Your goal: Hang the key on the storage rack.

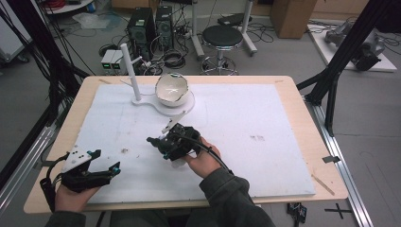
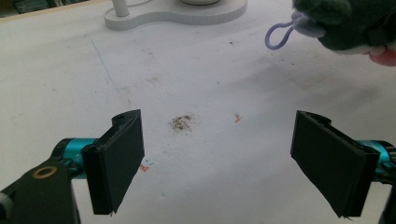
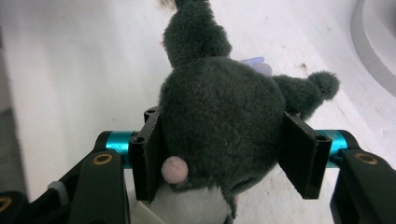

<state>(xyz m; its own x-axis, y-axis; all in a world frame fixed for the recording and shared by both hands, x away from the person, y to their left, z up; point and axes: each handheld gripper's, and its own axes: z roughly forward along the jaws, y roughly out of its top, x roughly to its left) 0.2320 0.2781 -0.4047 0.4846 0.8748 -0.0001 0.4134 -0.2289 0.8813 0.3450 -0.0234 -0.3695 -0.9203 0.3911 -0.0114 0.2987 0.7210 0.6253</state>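
Note:
A dark grey plush toy (image 3: 219, 112) with a pink nose, a white underside and a lilac loop (image 2: 280, 35) sits between the jaws of my right gripper (image 3: 219, 154), which is shut on its head. In the high view that gripper (image 1: 163, 146) hangs just above the middle of the white mat (image 1: 246, 127). The toy (image 2: 345, 23) also hangs at the top right of the left gripper view. At the front left of the mat my left gripper (image 1: 108, 161) rests open, its pads (image 2: 116, 158) wide apart with nothing between them.
A white bowl (image 1: 171, 89) lies tilted on a white stand base with an upright post (image 1: 130, 71) at the back of the mat. The wooden table (image 1: 307, 123) frames the mat. Black frame posts flank the table on both sides.

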